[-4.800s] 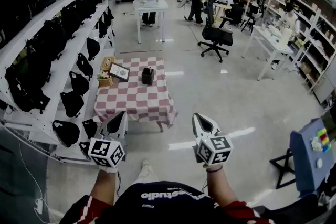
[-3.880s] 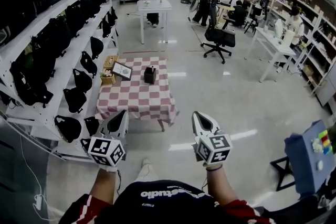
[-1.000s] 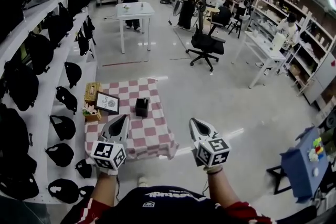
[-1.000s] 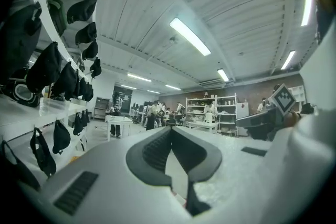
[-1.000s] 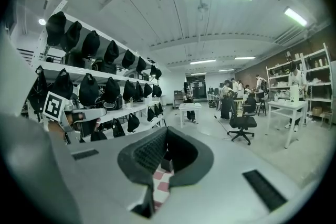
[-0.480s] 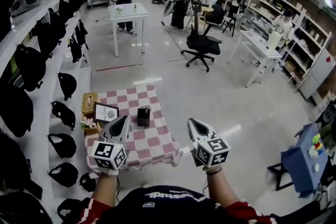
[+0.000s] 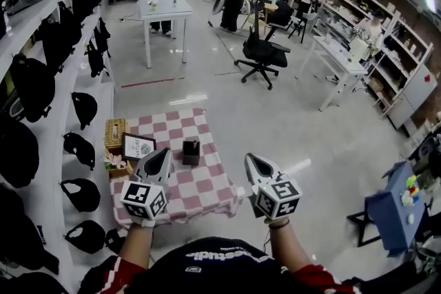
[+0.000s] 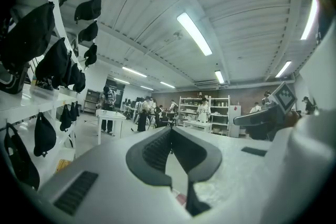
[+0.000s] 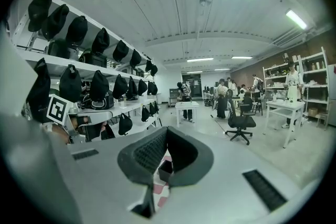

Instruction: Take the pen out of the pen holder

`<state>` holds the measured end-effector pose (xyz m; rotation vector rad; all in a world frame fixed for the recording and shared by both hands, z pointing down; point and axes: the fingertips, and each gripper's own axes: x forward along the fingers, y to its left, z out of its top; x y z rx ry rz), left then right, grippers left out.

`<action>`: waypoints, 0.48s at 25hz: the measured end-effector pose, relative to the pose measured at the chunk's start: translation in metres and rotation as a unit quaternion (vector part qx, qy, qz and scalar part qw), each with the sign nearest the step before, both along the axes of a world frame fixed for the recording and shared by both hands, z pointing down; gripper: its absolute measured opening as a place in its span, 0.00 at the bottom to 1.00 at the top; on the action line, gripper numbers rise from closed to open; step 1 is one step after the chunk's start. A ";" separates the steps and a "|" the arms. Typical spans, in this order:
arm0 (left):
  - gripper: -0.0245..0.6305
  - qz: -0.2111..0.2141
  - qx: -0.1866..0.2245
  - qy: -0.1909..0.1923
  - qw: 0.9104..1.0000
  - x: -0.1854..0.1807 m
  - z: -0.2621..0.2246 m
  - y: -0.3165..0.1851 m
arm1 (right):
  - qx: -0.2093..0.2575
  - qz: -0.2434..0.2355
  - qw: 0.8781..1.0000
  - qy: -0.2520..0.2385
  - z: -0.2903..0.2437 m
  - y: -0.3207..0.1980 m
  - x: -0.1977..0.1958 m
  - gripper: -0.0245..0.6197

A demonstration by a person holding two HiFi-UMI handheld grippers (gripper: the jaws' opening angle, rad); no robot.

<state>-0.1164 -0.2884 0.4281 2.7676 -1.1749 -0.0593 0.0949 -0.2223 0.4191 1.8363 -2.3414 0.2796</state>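
Now you hold your left gripper (image 7: 164,153) and right gripper (image 7: 250,160) clenched on nothing. The black pen holder (image 7: 191,151) stands on the checkered tablecloth (image 7: 207,186), apart from both; its pen is too small to tell.

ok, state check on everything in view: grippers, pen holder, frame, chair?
left gripper: jaws together, empty, in the air short of the pen holder.
right gripper: jaws together, empty, also in the air.
pen holder: upright on the checkered table, untouched; pen too small to make out.
picture frame: propped up on the table's left side.
office chair: upright, nobody in it.
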 end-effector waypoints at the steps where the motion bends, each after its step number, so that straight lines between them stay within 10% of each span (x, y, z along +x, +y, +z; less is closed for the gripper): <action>1: 0.05 0.001 -0.003 -0.001 1.000 -0.001 0.002 -0.002 | -0.002 0.001 1.000 0.000 0.002 -0.001 -0.002 0.04; 12: 0.05 -0.002 -0.014 0.010 1.000 -0.012 0.013 -0.015 | -0.010 -0.015 1.000 0.007 0.007 -0.019 -0.019 0.04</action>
